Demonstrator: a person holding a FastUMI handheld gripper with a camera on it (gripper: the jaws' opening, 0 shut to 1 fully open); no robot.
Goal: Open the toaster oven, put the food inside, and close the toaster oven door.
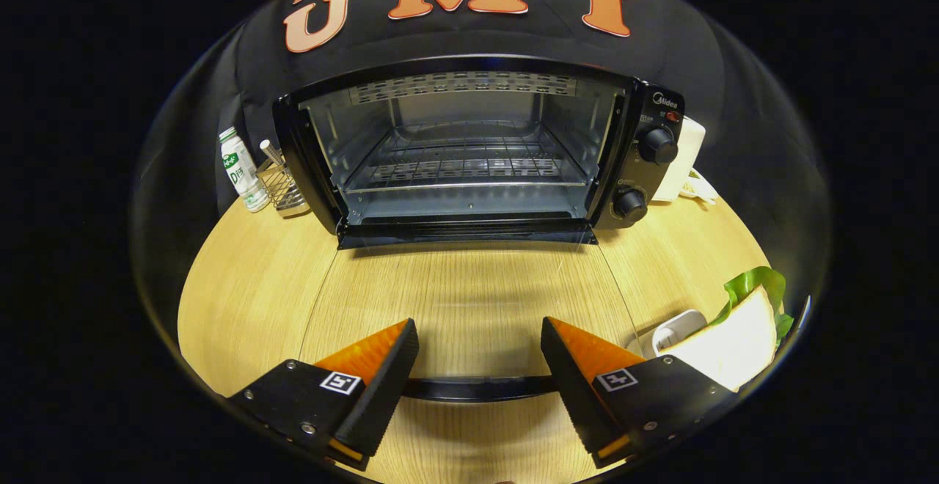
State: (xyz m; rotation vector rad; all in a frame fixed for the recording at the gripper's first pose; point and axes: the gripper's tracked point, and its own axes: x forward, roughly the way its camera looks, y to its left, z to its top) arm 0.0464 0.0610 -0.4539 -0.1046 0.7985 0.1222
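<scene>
gripper (480,367) fingers stand wide apart and released, gripping nothing; their wedge-shaped inner faces are ribbed, and each carries a small square marker tile. between the fingers runs the dark, slim handle bar (477,389) of the oven door (469,301), which lies folded down flat over the table (249,286). the door's pane is clear glass, so the pale wood grain shows straight through it, with only thin edge lines marking its outline. beyond the fingers sits the toaster oven (469,150), a black boxy shell with a shiny metal cavity, a wire rack across the middle and a slotted panel at the top. two round ribbed knobs (656,145) sit stacked on its right panel. just beside the right finger lies the food (733,341), a pale wedge with a green leafy frill, apparently a sandwich, resting on what may be a white dish (678,330). left of the oven stand a white plastic bottle (240,169) and a small wire basket (285,189). a white object (686,161) peeks out behind the oven's right side.
</scene>
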